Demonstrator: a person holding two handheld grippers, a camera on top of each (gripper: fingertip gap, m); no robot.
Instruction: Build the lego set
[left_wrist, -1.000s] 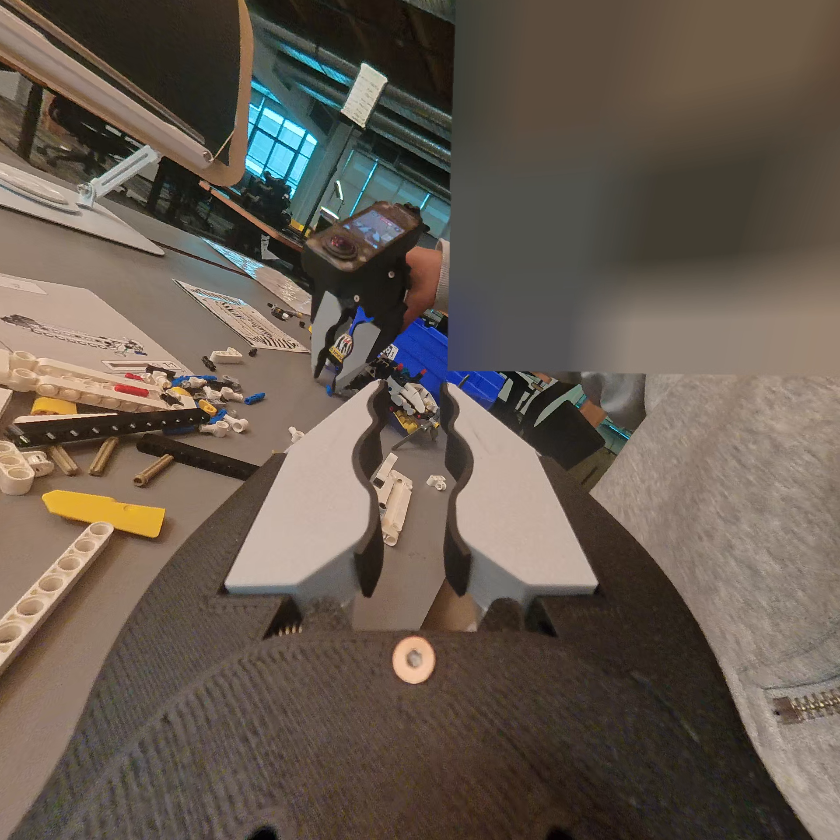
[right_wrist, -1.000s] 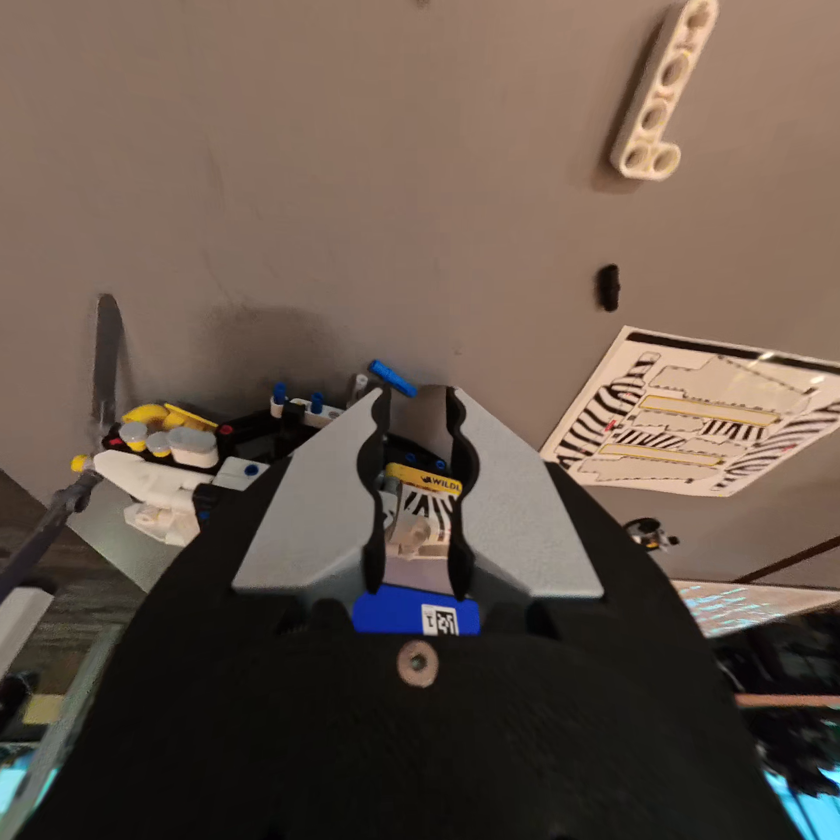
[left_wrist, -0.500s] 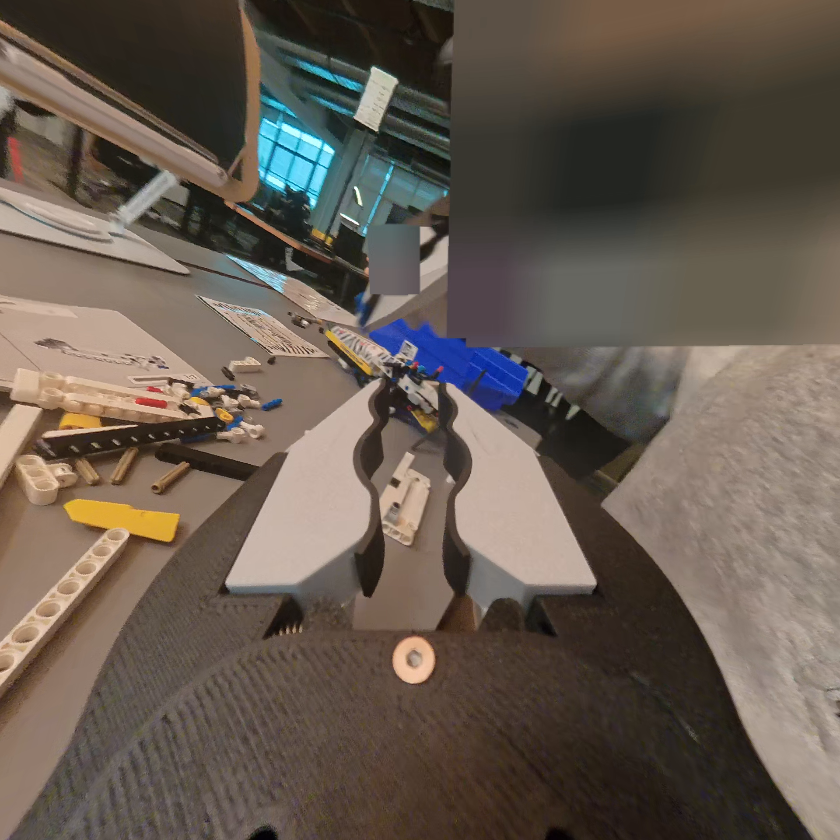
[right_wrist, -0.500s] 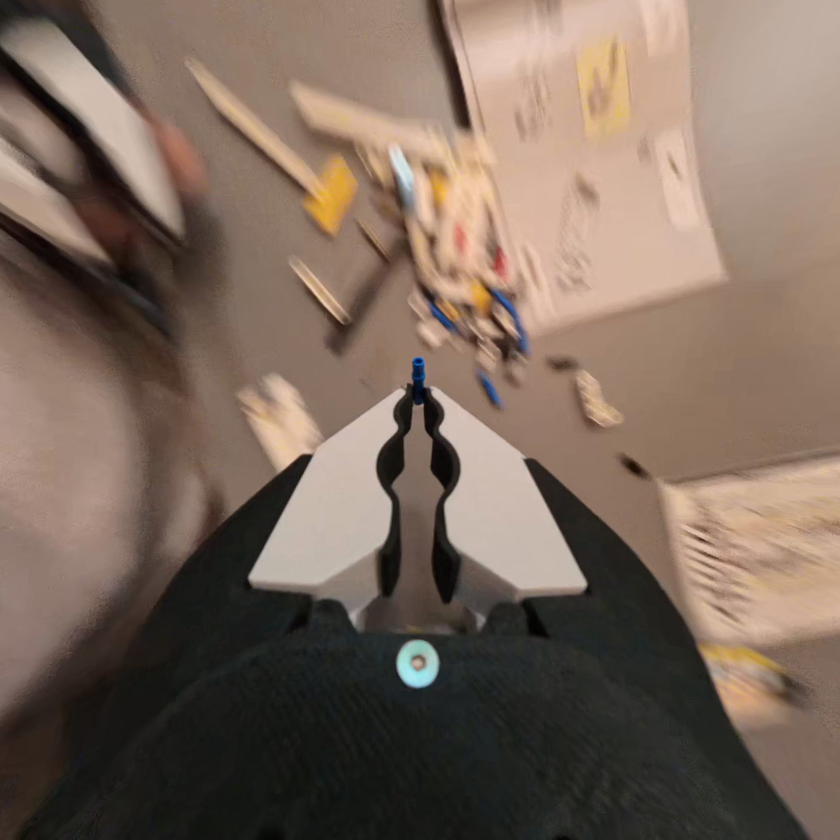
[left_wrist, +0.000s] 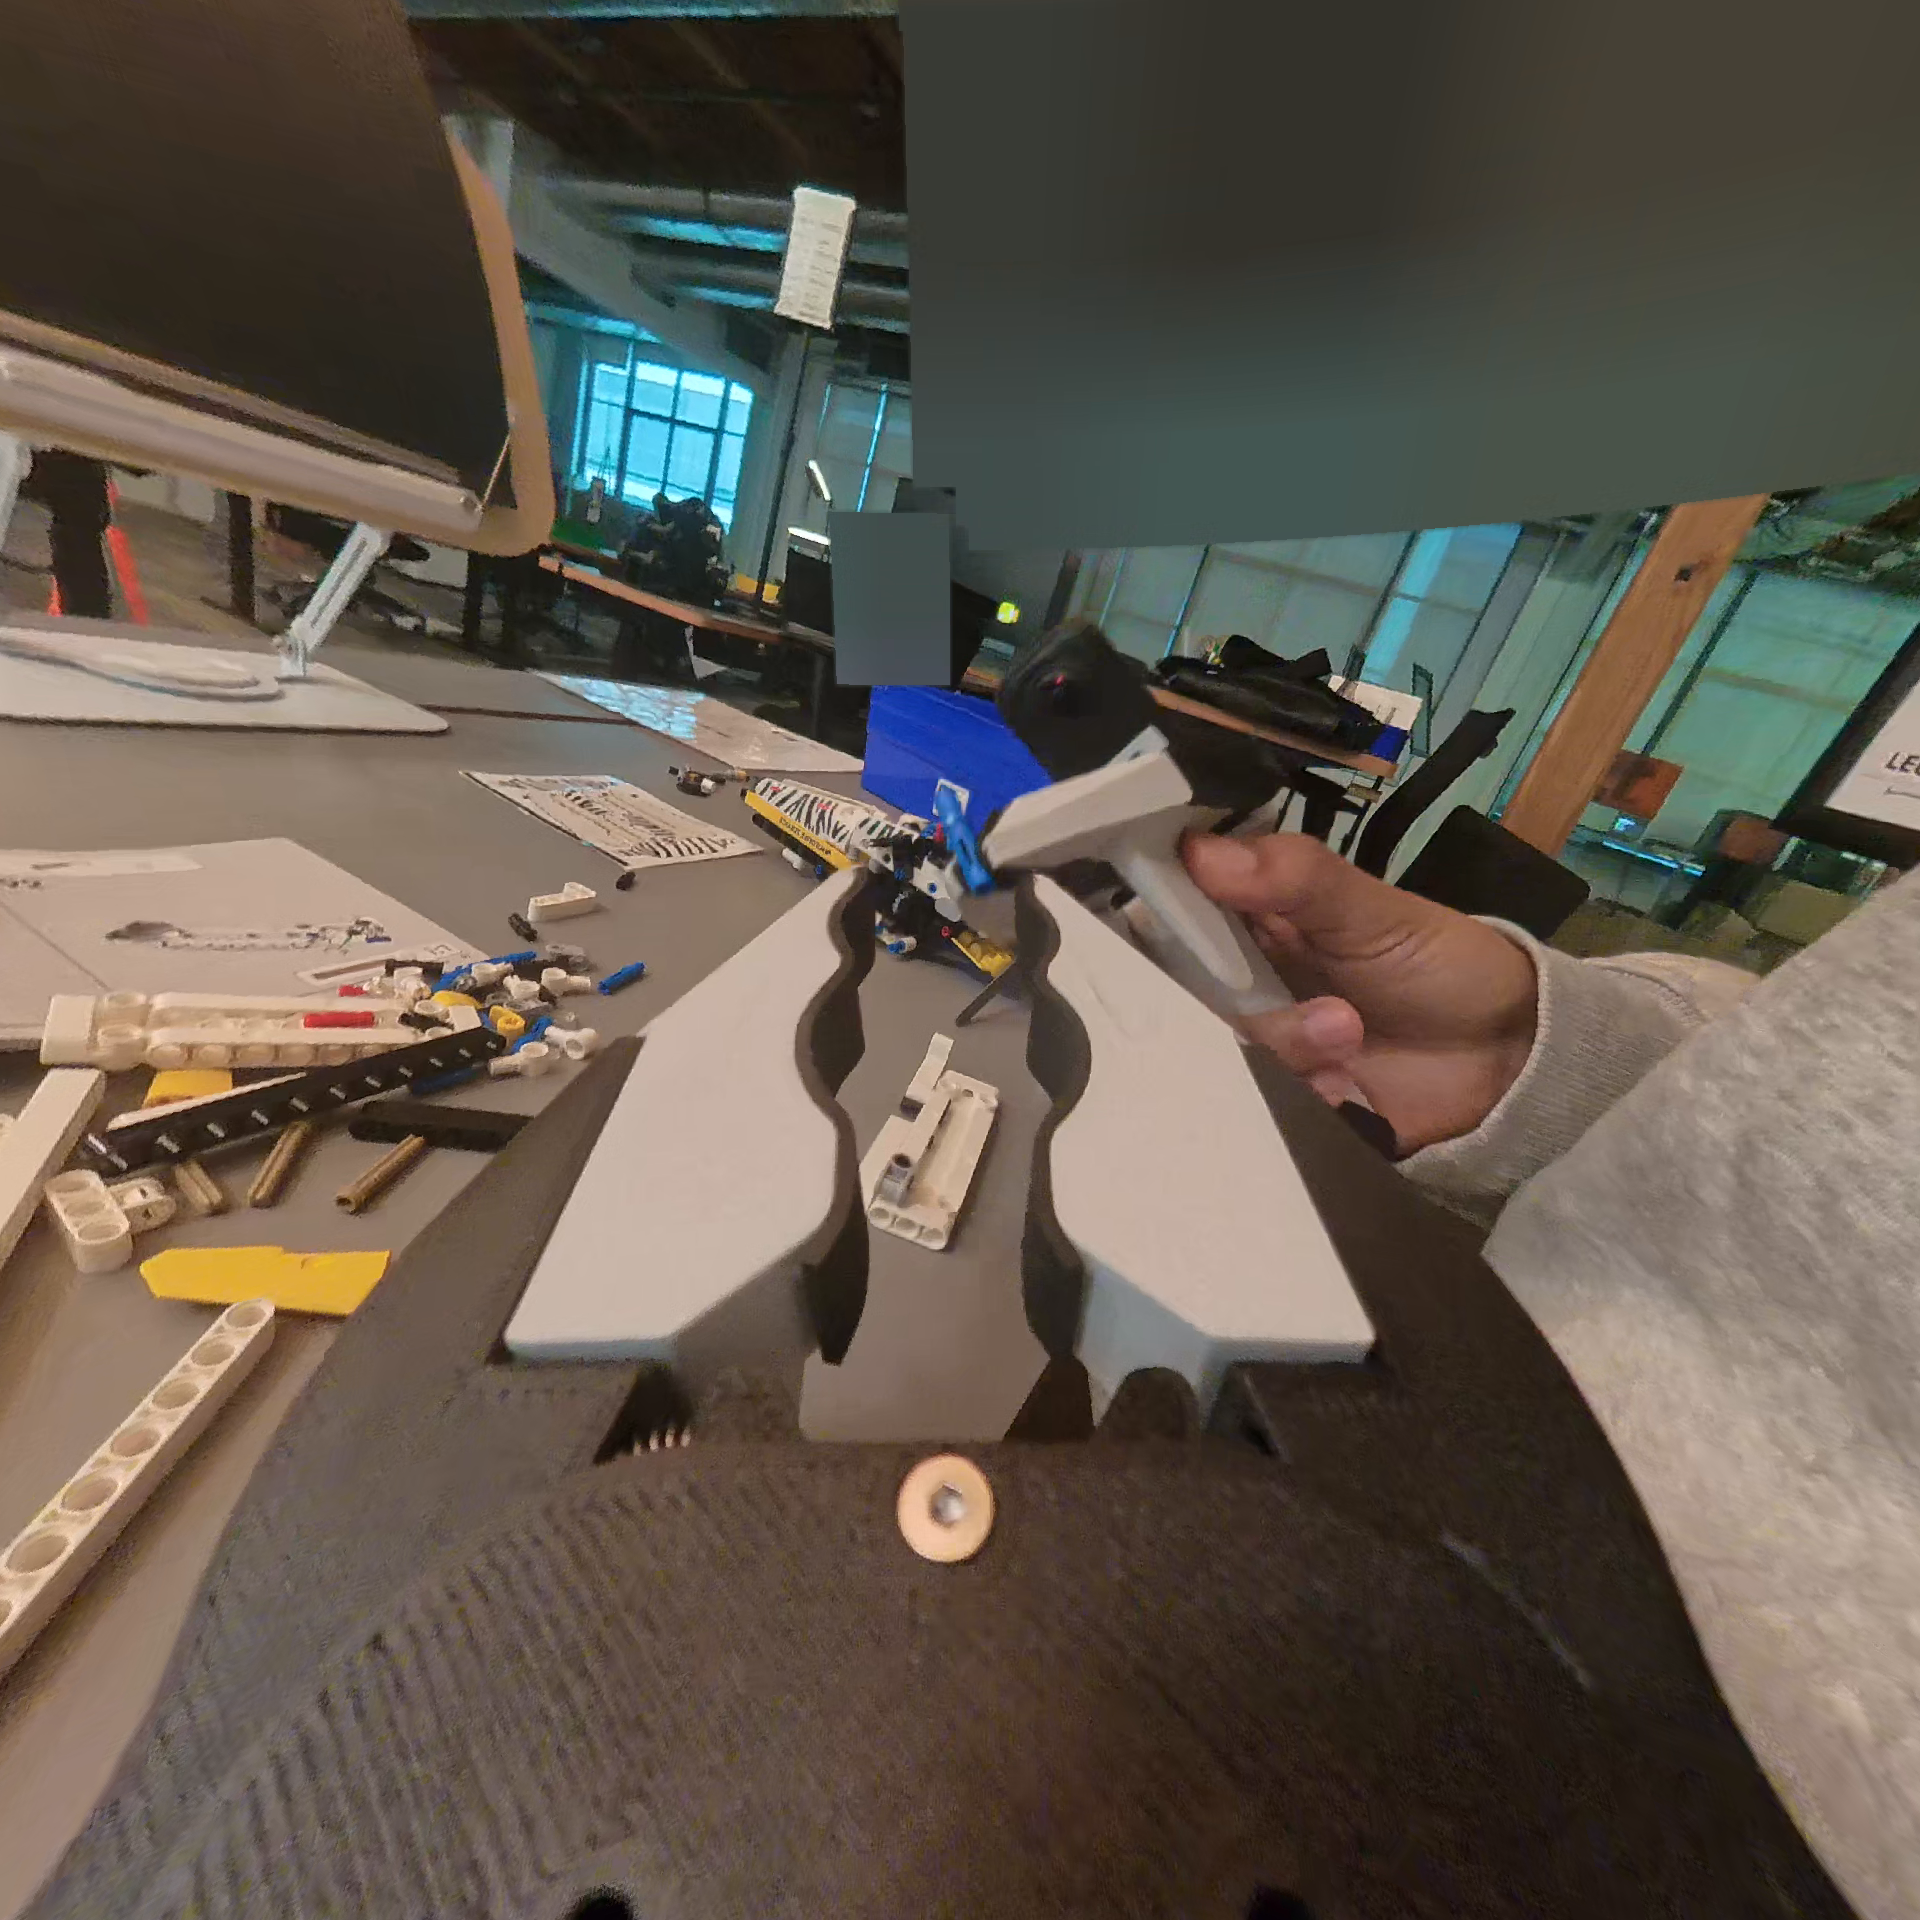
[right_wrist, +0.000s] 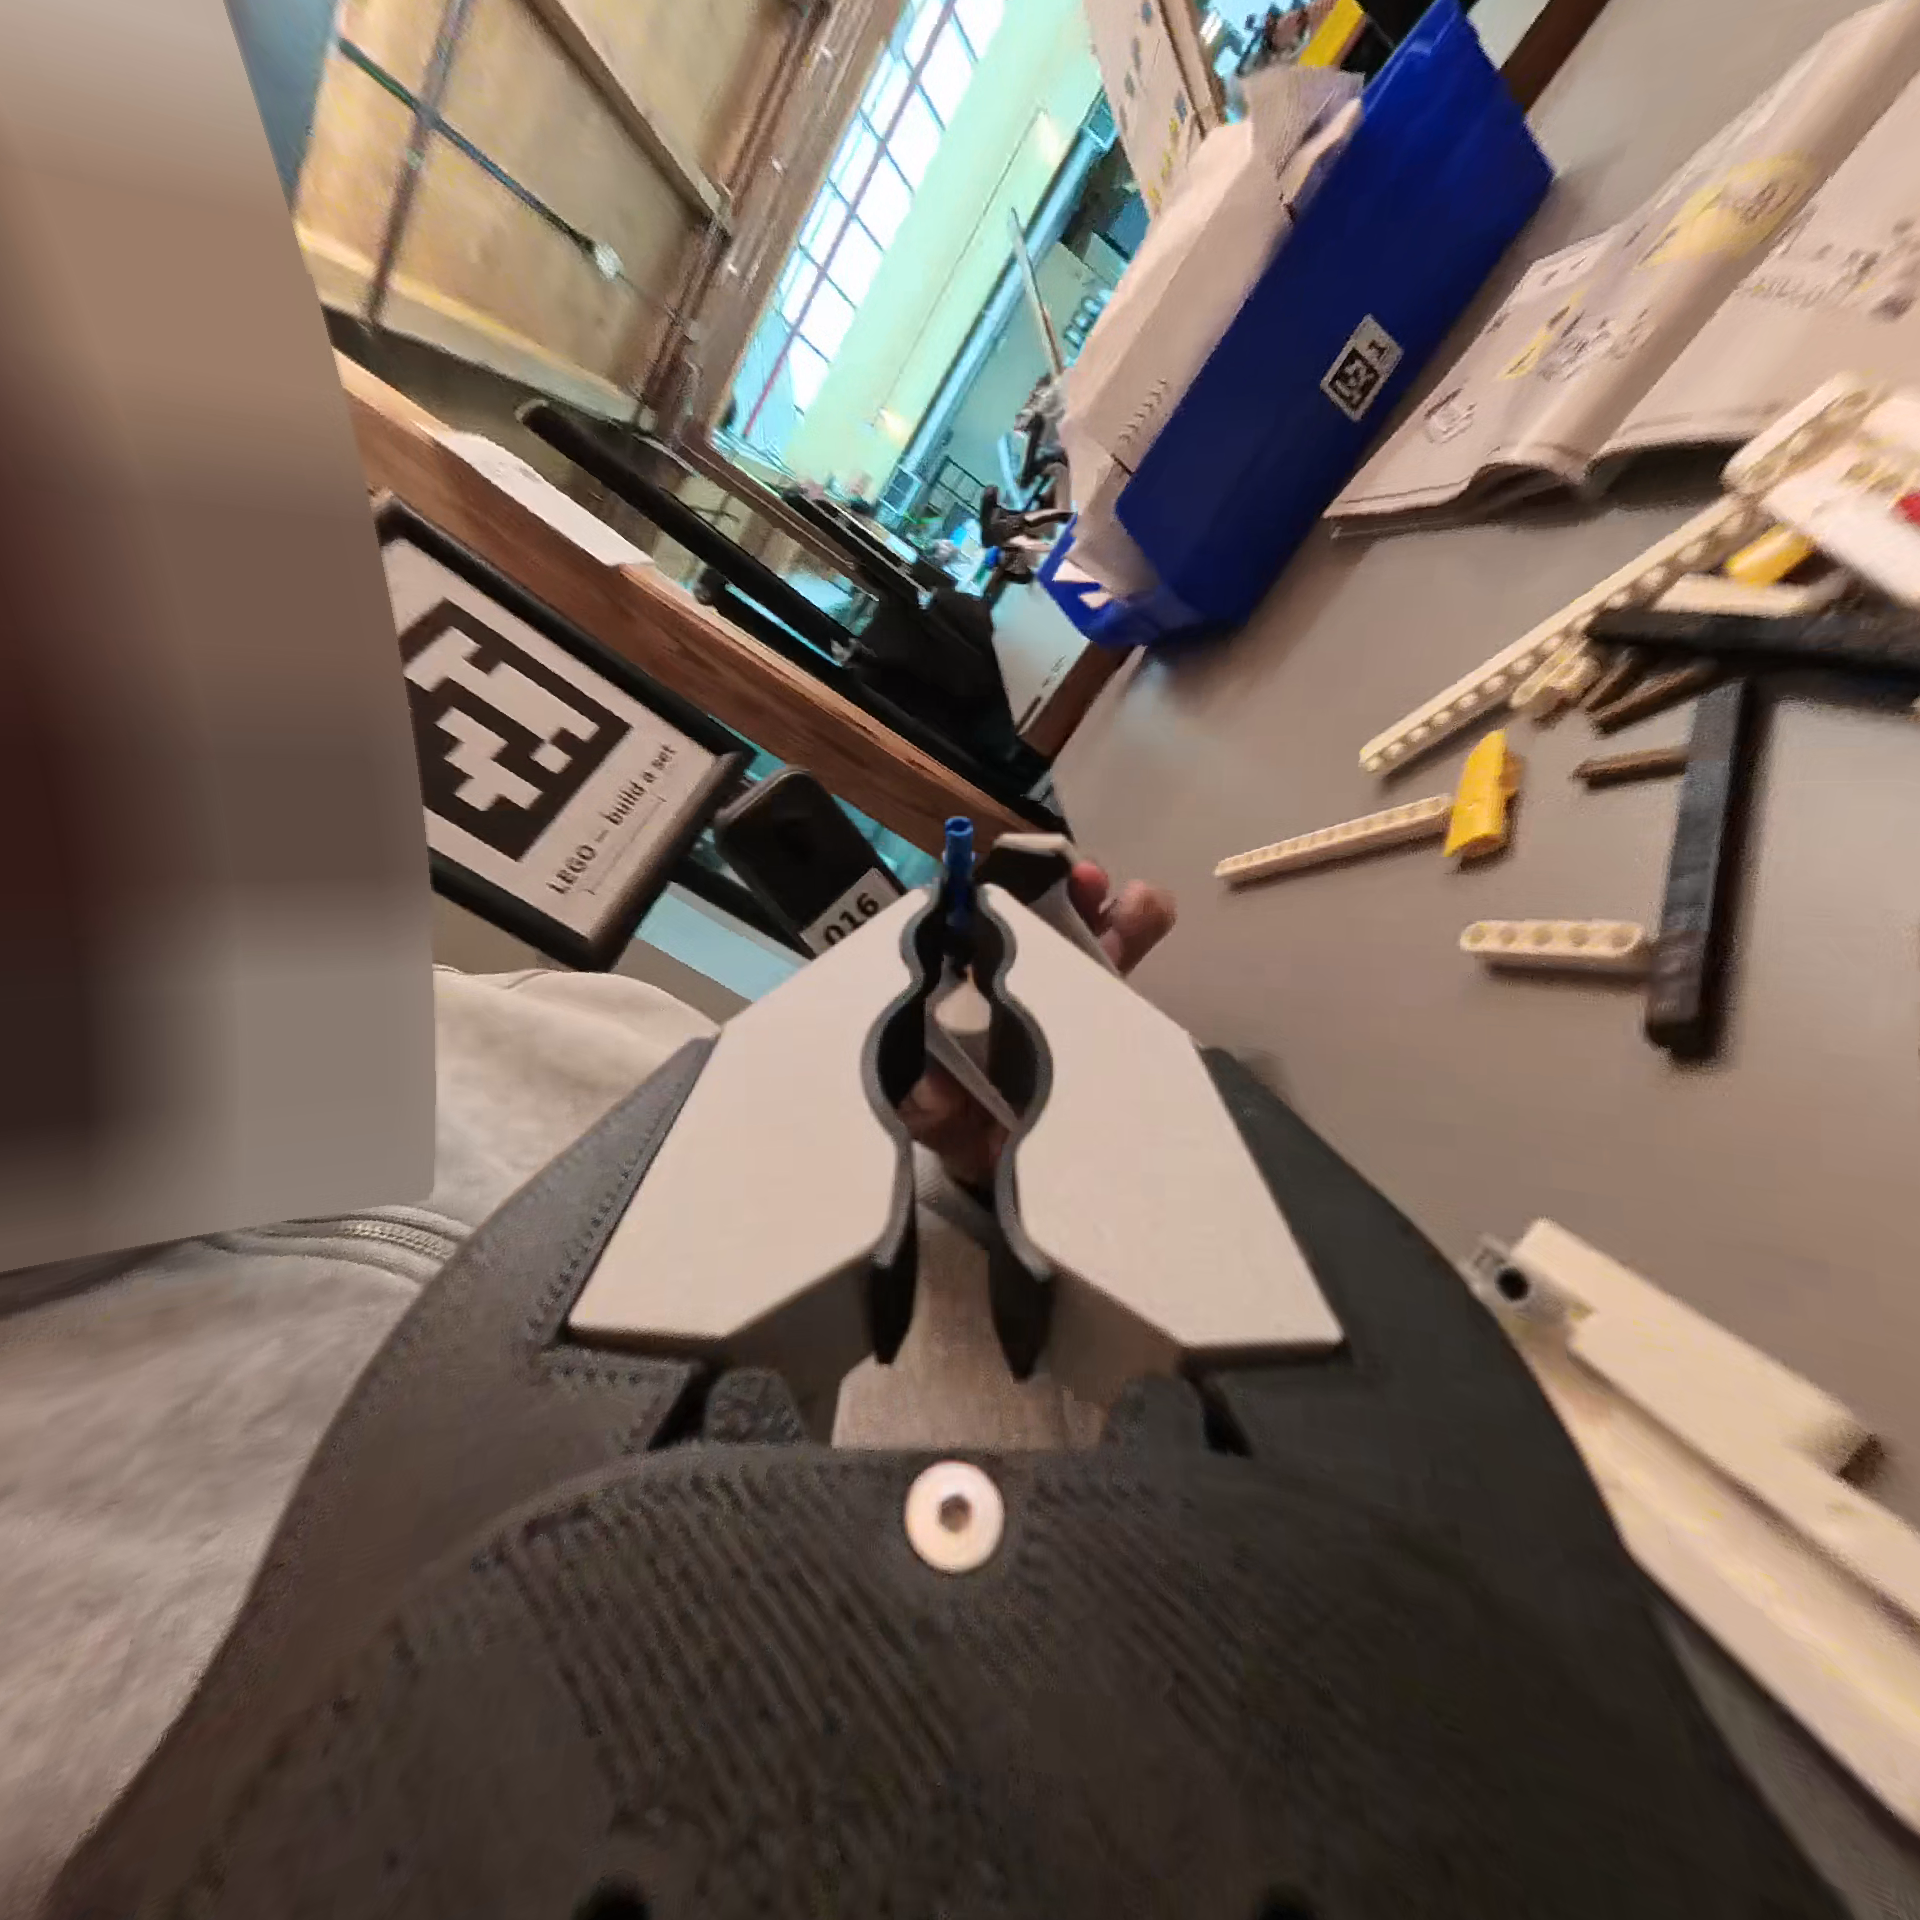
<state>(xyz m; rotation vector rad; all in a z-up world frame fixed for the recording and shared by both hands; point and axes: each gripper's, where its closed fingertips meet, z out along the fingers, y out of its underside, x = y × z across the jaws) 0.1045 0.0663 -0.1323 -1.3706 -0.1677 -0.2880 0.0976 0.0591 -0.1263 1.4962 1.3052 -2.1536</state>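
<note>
Right wrist view: right gripper (right_wrist: 954, 906) now clenched on small blue plastic pin (right_wrist: 955, 864), lifted clear of grey table (right_wrist: 1299, 1039), swung away from partly built zebra-striped model (left_wrist: 883, 862) it faced a second ago. Left gripper (left_wrist: 940, 904) released, empty, hovering over white hinged piece (left_wrist: 930, 1153), model far beyond. Pin picked; insertion into model likely next.

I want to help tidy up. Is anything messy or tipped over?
Nothing looks broken. Loose Lego pieces lie scattered on the grey table, and the half-built model lies near them. The right gripper pinches a blue pin.
</note>
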